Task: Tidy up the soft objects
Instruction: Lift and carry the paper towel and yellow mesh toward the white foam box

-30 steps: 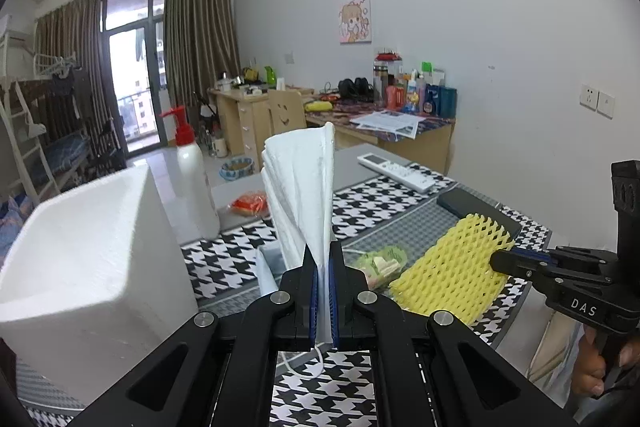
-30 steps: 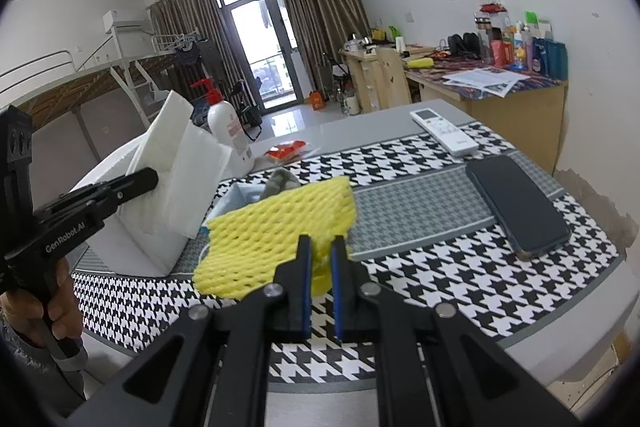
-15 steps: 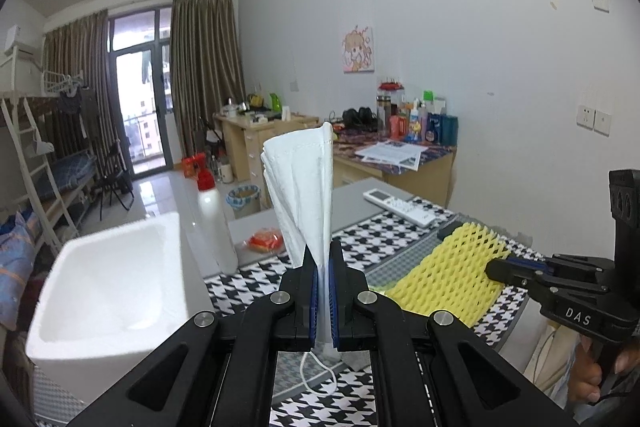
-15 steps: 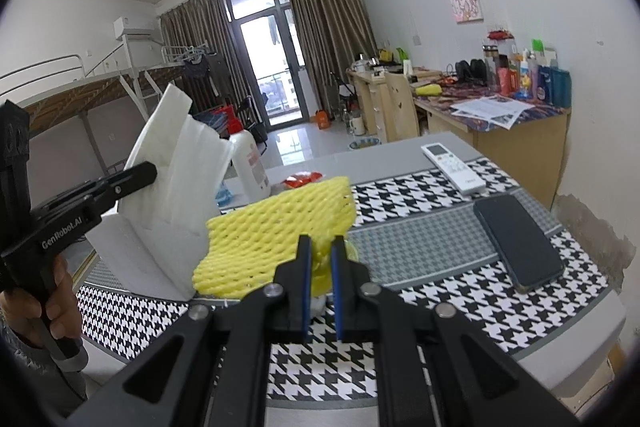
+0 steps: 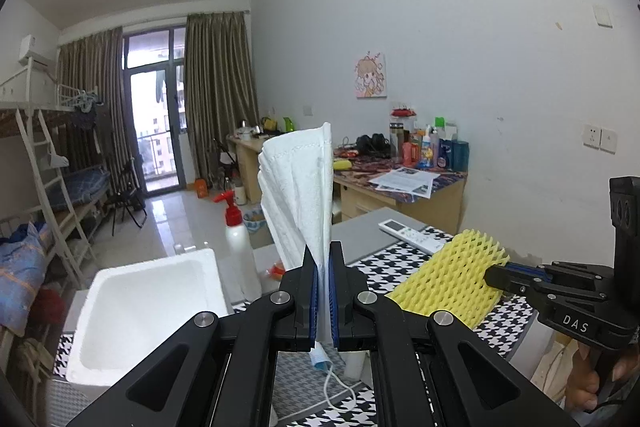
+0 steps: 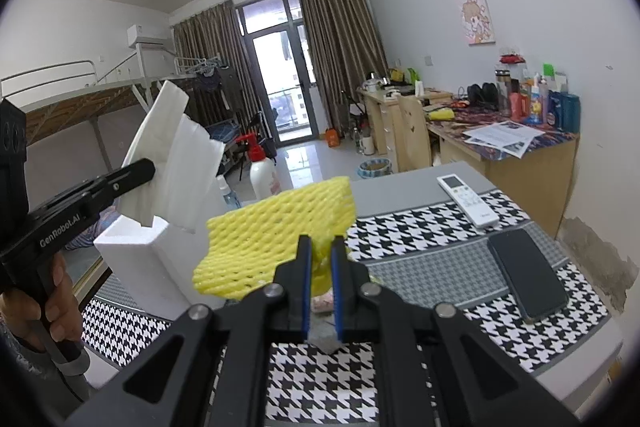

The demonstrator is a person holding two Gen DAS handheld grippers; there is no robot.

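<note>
We count two grippers, left gripper (image 5: 324, 259) and right gripper (image 6: 320, 247), one white mask (image 5: 300, 187), one yellow foam net (image 6: 276, 231), one foam box (image 5: 136, 311), one pump bottle (image 5: 240, 247), one remote (image 6: 468, 201), one phone (image 6: 526, 275)

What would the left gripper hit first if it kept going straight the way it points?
Probably nothing near: the left gripper, shut on the face mask, aims above the foam box and spray bottle, toward the far desk. Depth is unclear.
</note>
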